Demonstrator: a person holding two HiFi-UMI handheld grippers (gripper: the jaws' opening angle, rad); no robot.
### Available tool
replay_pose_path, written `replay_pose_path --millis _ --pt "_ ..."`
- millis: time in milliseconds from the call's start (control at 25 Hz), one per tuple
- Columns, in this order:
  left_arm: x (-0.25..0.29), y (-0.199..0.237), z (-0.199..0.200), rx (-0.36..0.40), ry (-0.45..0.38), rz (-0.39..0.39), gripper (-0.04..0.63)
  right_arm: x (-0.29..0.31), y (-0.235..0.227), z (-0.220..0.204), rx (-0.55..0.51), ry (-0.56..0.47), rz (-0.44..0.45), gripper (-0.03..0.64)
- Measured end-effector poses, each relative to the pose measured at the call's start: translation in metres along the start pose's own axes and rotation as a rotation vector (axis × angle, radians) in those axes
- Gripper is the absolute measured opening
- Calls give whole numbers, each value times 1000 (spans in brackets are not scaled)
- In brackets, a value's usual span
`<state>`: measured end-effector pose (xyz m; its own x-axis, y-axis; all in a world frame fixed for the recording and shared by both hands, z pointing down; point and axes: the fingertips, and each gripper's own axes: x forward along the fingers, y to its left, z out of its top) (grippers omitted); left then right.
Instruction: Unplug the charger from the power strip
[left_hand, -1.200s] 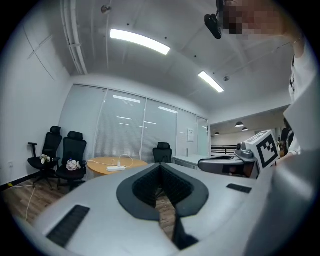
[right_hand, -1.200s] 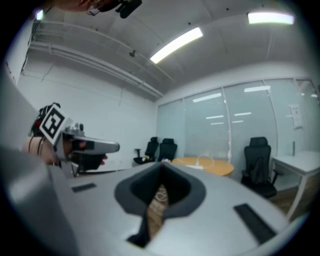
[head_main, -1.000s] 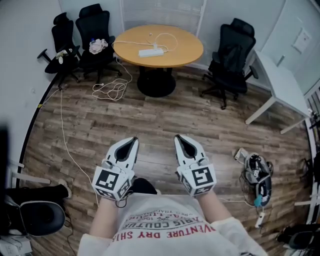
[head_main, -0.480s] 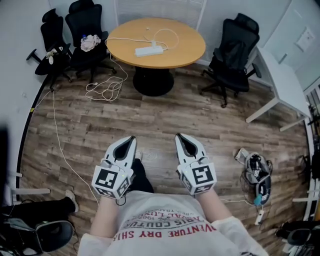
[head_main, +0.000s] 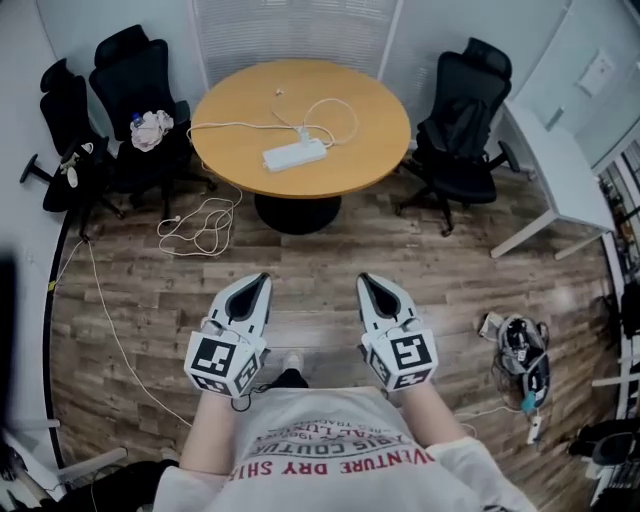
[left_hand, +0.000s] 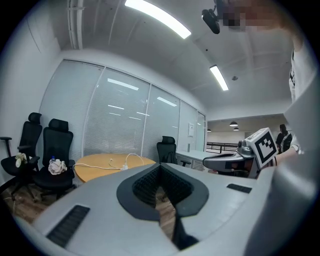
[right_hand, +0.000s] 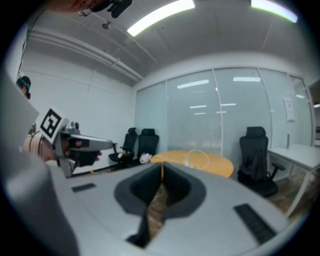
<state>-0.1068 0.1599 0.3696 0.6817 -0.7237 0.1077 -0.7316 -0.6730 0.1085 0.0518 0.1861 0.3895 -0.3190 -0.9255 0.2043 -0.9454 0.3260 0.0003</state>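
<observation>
A white power strip (head_main: 294, 154) lies on the round wooden table (head_main: 360, 150) at the far side of the room. White cable (head_main: 345, 108) loops beside the strip; the charger itself is too small to make out. Both grippers are held low above the wood floor, well short of the table. My left gripper (head_main: 262, 281) and right gripper (head_main: 364, 281) point toward the table, both shut with nothing held. In the left gripper view the jaws (left_hand: 160, 165) meet, with the table (left_hand: 100, 165) beyond them. The right gripper view shows closed jaws (right_hand: 162, 164) and the table (right_hand: 205, 162) ahead.
Black office chairs stand left of the table (head_main: 135, 90), one holding a crumpled cloth (head_main: 150, 128), and another chair stands to its right (head_main: 465, 110). A coil of white cable (head_main: 200, 225) lies on the floor. A white desk (head_main: 560, 170) and floor clutter (head_main: 522, 350) are at right.
The table, chairs and floor cable have grown and slid down the head view as the person walks toward them. Both grippers keep their place and stay shut.
</observation>
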Motion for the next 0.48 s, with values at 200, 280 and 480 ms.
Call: replay_pose_path --millis 200,280,480 --pt "43 71 13 -31 11 0 31 68 -11 12 24 18 -32 29" --pt "57 87 8 -41 26 -2 31 89 -16 10 22 29 -29 29" --pt "100 119 -7 -51 77 10 31 144 -43 1 61 70 -20 29"
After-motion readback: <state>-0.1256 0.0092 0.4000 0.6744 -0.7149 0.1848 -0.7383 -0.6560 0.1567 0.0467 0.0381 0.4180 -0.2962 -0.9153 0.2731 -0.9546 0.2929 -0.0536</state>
